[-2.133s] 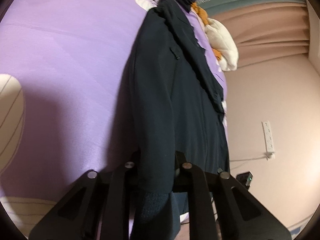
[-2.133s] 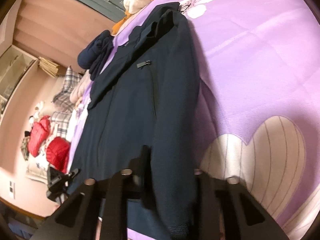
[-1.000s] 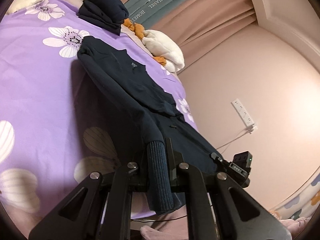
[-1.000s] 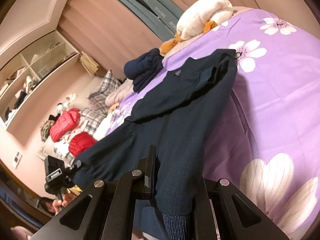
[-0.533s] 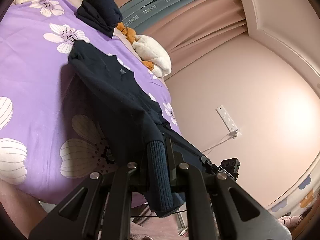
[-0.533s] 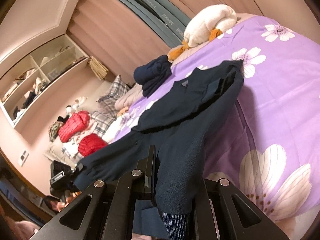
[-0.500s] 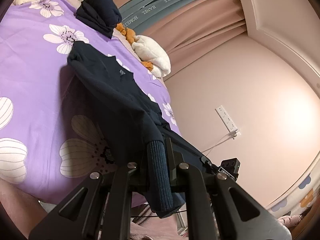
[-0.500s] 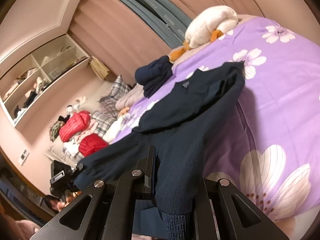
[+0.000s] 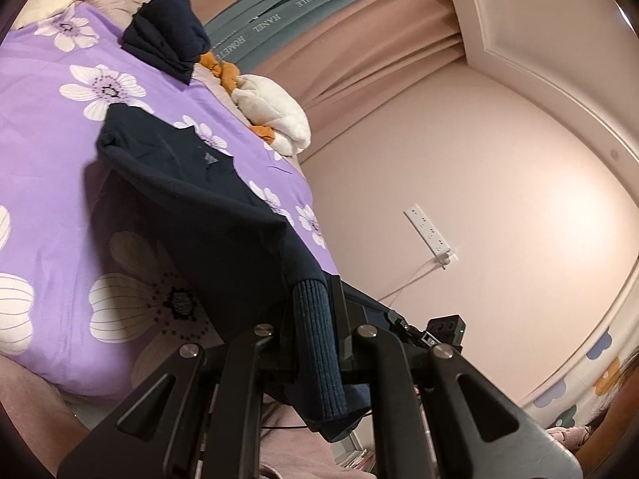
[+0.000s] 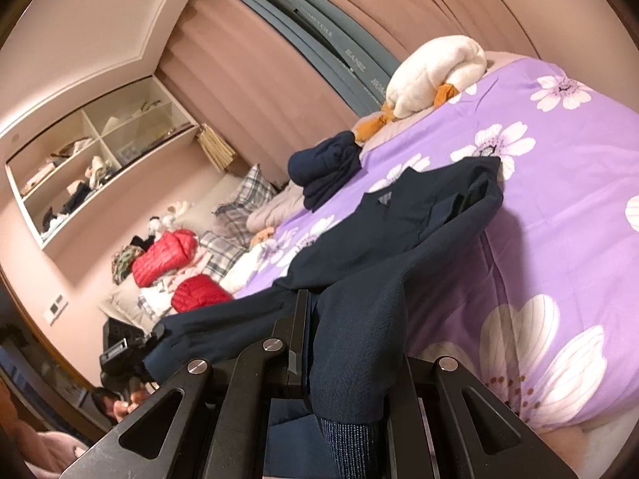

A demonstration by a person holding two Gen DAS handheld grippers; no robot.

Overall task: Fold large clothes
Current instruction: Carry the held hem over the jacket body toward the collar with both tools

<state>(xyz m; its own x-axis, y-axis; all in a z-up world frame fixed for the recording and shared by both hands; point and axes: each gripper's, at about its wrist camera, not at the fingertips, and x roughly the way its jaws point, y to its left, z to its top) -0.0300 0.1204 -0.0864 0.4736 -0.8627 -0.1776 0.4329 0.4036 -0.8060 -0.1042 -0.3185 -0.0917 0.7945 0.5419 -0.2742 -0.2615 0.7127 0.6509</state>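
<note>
Bedroom surroundings noted

We record a white plush duck [image 10: 435, 72] at the head of the purple floral bedspread [image 9: 44, 183], red jackets [image 10: 165, 257] beyond its far side.

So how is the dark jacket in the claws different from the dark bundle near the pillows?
The jacket is spread long and half lifted off the bed; the bundle is folded compact and lies flat. Both claws grip the jacket; nothing touches the bundle. Both are navy.

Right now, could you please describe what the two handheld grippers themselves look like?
Both the left gripper and the right gripper are matte black, with angular linkage arms, triangular cut-outs and round silver pivot screws. No cables, markings or sleeves show.
</note>
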